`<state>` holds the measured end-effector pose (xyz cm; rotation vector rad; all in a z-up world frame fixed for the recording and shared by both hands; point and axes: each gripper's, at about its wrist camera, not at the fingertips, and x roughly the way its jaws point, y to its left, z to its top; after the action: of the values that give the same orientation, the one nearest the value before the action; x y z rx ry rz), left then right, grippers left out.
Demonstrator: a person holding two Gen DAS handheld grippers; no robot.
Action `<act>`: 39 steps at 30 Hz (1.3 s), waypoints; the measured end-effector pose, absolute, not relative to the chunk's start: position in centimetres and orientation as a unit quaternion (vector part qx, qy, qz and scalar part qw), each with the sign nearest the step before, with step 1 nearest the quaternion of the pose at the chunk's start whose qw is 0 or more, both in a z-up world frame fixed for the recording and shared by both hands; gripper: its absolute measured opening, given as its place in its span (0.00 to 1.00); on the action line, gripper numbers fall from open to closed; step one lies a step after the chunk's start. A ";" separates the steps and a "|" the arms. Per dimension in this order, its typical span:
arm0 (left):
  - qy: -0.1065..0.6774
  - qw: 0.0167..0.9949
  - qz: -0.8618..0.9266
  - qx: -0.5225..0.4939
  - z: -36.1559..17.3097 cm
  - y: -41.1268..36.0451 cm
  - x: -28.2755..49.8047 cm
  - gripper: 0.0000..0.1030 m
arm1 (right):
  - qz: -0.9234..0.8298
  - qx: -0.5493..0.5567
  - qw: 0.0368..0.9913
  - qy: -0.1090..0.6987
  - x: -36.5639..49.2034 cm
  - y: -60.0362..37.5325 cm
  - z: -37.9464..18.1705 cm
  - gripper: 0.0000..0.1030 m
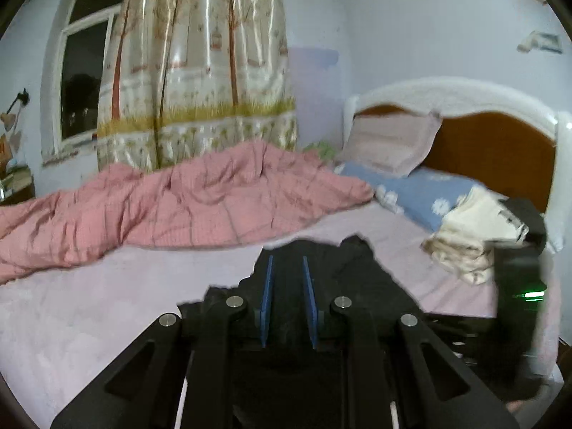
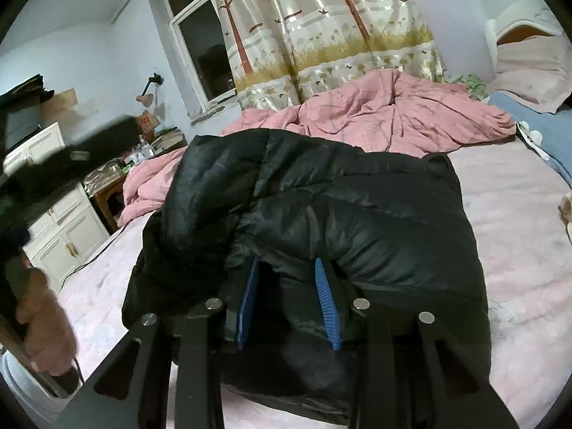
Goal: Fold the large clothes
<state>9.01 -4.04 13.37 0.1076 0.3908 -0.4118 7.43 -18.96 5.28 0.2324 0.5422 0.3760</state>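
A black puffer jacket (image 2: 339, 214) lies bunched on the pale pink bed sheet (image 2: 518, 250). In the right wrist view my right gripper (image 2: 286, 268) has its blue-padded jaws around a thick fold at the jacket's near edge. In the left wrist view my left gripper (image 1: 287, 261) holds black jacket fabric (image 1: 343, 268) between its blue pads, lifted above the sheet (image 1: 107, 304). The right gripper's body (image 1: 518, 279) shows at the right of that view, blurred.
A crumpled pink quilt (image 1: 178, 203) runs along the far side of the bed. Pillows (image 1: 389, 139), a blue floral cover (image 1: 422, 193) and cream clothes (image 1: 464, 239) lie near the headboard. Window, curtain (image 2: 321, 35), white cabinets (image 2: 60, 236) and a cluttered desk stand to the left.
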 end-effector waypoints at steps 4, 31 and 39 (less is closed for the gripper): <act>0.239 0.964 -0.091 0.072 10.2 -4.0 12.9 0.18 | 0.154 0.100 0.949 0.258 6.6 -19.5 6.0 0.36; 0.354 0.934 0.005 0.056 -2.2 0.4 16.7 0.13 | 0.052 0.057 0.956 0.282 8.4 -22.2 4.4 0.63; 0.369 0.926 0.020 0.070 -2.9 0.0 17.0 0.10 | 0.039 0.055 0.948 0.311 8.5 -23.0 4.4 0.76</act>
<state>16.98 0.04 -2.93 0.1440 0.7576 0.0413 8.54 -22.97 4.40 0.1126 0.6331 0.0800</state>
